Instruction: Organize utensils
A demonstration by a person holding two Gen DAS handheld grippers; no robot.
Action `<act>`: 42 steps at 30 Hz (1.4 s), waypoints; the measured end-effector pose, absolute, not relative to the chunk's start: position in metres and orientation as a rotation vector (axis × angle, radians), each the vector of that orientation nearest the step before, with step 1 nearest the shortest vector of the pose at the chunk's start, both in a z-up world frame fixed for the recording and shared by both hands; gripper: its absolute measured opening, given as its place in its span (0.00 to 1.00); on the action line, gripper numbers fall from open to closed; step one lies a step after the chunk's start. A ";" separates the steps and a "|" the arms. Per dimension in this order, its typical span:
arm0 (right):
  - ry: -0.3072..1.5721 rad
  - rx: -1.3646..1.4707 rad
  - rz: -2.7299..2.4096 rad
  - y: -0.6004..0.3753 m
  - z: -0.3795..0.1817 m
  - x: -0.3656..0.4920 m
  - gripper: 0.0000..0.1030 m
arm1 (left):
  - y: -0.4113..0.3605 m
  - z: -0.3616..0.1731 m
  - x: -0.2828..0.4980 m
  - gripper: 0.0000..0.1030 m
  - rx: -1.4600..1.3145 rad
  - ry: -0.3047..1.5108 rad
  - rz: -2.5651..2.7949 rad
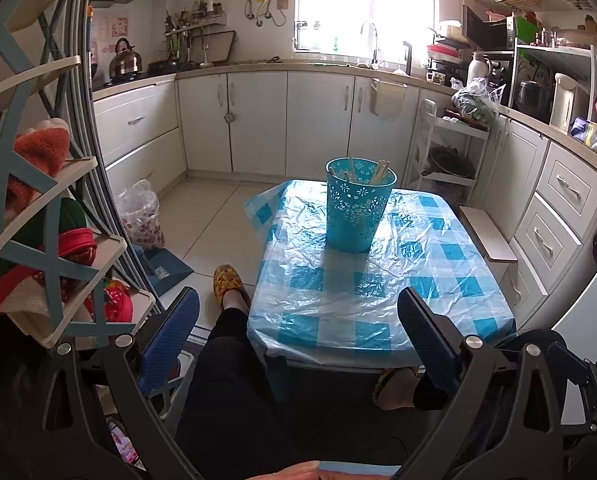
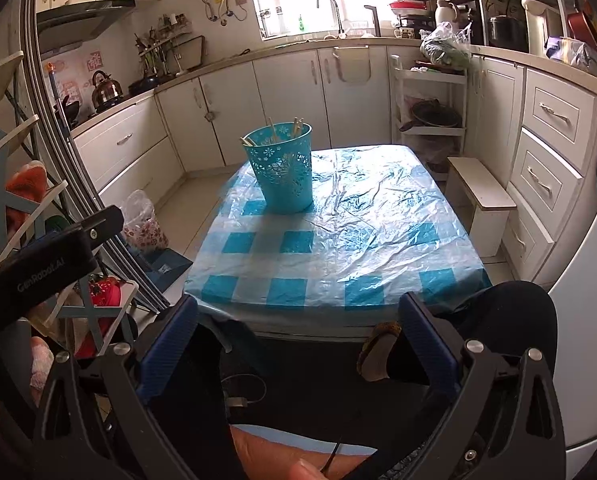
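A turquoise perforated holder (image 1: 358, 204) stands upright at the far end of a small table (image 1: 418, 300) covered with a blue-checked plastic cloth. Several wooden chopsticks (image 1: 380, 172) stick out of it. It also shows in the right wrist view (image 2: 284, 170), with chopsticks (image 2: 296, 126) inside, on the table (image 2: 378, 240). My left gripper (image 1: 298, 304) is open and empty, held back near the table's near edge, above my lap. My right gripper (image 2: 298, 306) is open and empty, also short of the near edge. No loose utensils lie on the cloth.
A blue and cream shelf rack (image 1: 50, 184) with cloth items stands at the left. A white step stool (image 2: 482, 200) sits right of the table. White cabinets (image 1: 258, 120) and a slim cart (image 1: 446, 148) line the far walls. My slippered foot (image 1: 228, 280) is left of the table.
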State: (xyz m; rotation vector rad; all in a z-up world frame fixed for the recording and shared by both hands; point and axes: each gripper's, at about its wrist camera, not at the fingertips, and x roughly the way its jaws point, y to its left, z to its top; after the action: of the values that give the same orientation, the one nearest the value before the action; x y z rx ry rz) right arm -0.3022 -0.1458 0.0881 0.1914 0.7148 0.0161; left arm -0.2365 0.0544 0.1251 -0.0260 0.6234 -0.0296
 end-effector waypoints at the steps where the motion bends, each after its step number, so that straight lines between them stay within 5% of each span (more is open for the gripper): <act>1: 0.713 0.189 0.017 -0.145 0.088 -0.303 0.93 | 0.055 0.126 -0.238 0.93 -0.024 0.618 -0.027; 42: 0.693 0.172 0.035 -0.138 0.090 -0.308 0.93 | 0.058 0.123 -0.243 0.93 -0.015 0.634 -0.004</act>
State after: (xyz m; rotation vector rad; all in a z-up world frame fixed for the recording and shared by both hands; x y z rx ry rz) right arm -0.3077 -0.1375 0.0898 0.1723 0.6931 0.0349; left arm -0.2431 0.0580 0.1228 -0.0148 0.6335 -0.0036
